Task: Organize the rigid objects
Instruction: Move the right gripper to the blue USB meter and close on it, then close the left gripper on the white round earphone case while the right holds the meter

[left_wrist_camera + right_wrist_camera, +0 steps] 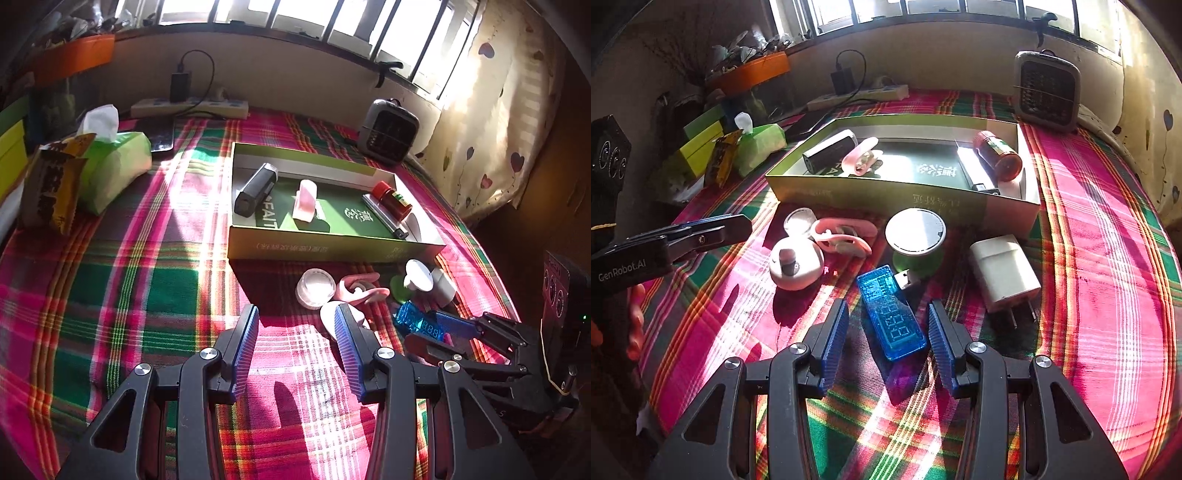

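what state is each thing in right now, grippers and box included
left gripper: open, nothing between its fingers
right gripper: open, astride the blue usb tester, pads not touching it
green box: lidless, holding four items
red-capped bottle: lying on its side in the box
white charger: lying flat on the cloth, prongs toward the camera
black adapter: plugged into the power strip

Each handheld gripper is a black frame of angular, cut-out linkage arms joined by round silver screws. The left gripper (pixel 295 354) and the right gripper (pixel 888 347) both carry fingers (pixel 836 343) faced with ribbed blue pads. The left gripper's side reads "GenRobot.AI" in white. The right gripper's black housing bears circular markings.
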Tool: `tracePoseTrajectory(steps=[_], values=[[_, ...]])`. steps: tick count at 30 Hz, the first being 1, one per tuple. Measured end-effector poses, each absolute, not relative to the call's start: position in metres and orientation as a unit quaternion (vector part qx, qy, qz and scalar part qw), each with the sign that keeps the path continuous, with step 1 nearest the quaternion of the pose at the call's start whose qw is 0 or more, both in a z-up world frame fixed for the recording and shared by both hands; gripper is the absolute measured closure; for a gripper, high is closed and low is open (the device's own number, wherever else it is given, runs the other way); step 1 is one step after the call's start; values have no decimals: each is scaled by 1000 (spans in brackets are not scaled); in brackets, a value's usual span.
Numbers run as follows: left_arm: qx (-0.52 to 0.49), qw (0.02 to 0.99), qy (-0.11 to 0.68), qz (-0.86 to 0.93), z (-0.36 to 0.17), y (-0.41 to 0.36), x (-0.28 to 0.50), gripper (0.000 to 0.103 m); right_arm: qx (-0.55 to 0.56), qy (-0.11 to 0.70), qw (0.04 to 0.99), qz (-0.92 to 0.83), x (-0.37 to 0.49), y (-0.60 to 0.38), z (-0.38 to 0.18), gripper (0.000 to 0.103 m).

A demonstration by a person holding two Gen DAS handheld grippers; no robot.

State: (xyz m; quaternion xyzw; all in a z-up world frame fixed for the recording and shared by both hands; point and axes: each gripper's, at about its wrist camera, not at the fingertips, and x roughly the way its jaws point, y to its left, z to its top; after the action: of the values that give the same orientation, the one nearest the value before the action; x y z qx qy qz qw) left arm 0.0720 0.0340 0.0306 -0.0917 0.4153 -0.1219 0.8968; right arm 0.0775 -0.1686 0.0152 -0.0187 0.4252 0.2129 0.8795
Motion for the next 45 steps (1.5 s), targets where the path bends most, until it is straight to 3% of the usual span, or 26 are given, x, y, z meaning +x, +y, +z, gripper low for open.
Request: tracePoseTrajectory(steps=[10,16,45], values=[[-94,891,423,-133,27,29,73,61,-51,423,880,208,76,-159,15,59],[-92,888,428,-140,26,22,74,61,-69,420,881,204,74,-155,15,80],[-78,876,455,-141,10,-13,91,61,-34,412,886,210,61,-174,19,80]])
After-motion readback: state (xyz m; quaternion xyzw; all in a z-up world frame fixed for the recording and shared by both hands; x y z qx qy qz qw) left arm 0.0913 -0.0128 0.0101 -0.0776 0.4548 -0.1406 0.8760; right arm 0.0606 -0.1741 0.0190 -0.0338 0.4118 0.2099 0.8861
